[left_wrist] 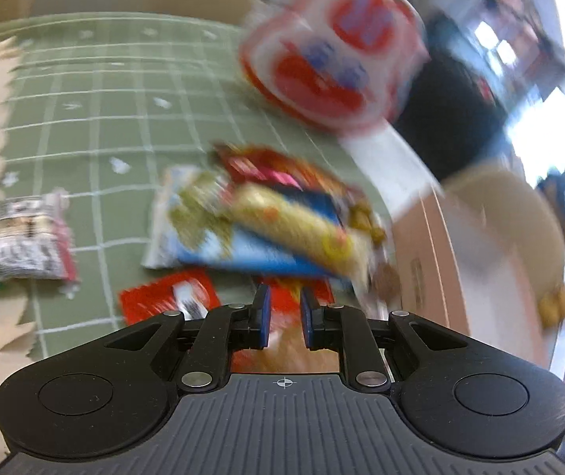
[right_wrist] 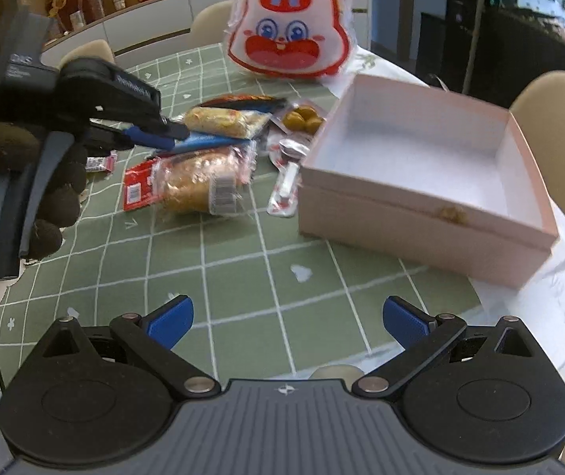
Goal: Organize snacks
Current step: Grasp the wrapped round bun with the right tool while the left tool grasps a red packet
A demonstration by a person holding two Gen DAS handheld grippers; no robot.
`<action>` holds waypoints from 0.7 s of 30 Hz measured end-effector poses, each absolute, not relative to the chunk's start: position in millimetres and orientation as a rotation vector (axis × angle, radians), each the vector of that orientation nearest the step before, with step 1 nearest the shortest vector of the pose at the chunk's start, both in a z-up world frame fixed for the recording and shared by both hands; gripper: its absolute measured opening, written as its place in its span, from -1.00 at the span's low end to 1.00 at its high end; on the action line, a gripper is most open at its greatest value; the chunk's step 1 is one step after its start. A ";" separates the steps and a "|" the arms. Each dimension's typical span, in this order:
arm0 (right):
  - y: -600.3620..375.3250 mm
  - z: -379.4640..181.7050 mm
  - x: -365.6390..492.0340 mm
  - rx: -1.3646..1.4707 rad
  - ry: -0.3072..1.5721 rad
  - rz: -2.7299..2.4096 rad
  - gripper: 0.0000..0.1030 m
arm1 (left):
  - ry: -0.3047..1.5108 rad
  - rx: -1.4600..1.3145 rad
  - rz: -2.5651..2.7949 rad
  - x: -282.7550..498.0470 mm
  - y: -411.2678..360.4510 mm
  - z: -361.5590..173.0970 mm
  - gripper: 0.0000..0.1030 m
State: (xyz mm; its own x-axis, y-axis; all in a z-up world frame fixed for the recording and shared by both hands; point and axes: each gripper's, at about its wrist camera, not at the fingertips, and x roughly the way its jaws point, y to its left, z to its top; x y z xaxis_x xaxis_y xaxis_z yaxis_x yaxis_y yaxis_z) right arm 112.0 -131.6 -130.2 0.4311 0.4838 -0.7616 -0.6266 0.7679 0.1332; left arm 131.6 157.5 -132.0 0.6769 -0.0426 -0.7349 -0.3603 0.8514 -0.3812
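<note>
From the left wrist view, the left gripper (left_wrist: 284, 316) is pointing down over the heap of plastic-wrapped snack packets (left_wrist: 266, 221) on the green grid-patterned table (left_wrist: 84, 118). Its blue pads are standing nearly pressed together with only a narrow slot between them; blur is hiding whether anything is pinched there. The heap is lying just ahead of the fingertips, with the long yellow packet (left_wrist: 294, 229) running diagonally from upper left to lower right across the line of the gripper. A silver packet with green and red ends (left_wrist: 25, 241) is sitting well apart to the left.

From the right wrist view, the right gripper (right_wrist: 286, 320) is hanging spread wide and empty above bare table. The open pale pink cardboard box (right_wrist: 433, 166) is standing ahead and to its right, empty, touching the heap's right edge. The left gripper (right_wrist: 156, 134), held by a dark-gloved hand (right_wrist: 45, 182), is reaching in from the left, its tips over the heap. So the left is much the nearer to the snacks, the right nearer to the box. A white and red rabbit-face pouch (right_wrist: 288, 23) is standing beyond the heap.
</note>
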 end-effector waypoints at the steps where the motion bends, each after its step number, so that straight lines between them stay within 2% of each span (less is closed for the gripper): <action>1: -136.9 -131.6 112.3 -0.164 0.890 0.690 0.99 | 0.839 -0.493 0.156 131.2 149.1 -132.2 -0.64; 6: -156.9 -140.0 119.9 -0.059 0.931 0.667 0.99 | 0.905 -0.315 -0.021 119.3 113.4 -129.3 -0.64; 10: -159.5 -153.0 126.3 -0.044 0.969 0.637 0.99 | 0.925 -0.349 -0.094 111.6 114.7 -130.1 -0.61; 17: -156.8 -163.0 125.8 -0.076 0.978 0.623 1.00 | 0.734 -0.471 0.368 98.7 173.1 -133.6 -0.58; 21: -153.5 -163.2 123.6 -0.116 0.966 0.620 1.00 | 0.722 -0.477 0.565 110.4 190.3 -160.9 -0.60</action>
State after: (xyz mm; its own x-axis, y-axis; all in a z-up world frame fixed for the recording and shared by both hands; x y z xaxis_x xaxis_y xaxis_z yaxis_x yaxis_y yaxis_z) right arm 123.6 -153.5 -163.2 0.4113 0.4415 -0.7975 -0.5413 0.8222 0.1760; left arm 110.4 190.3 -160.9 0.6162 0.3124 -0.7230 -0.6269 0.7503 -0.2100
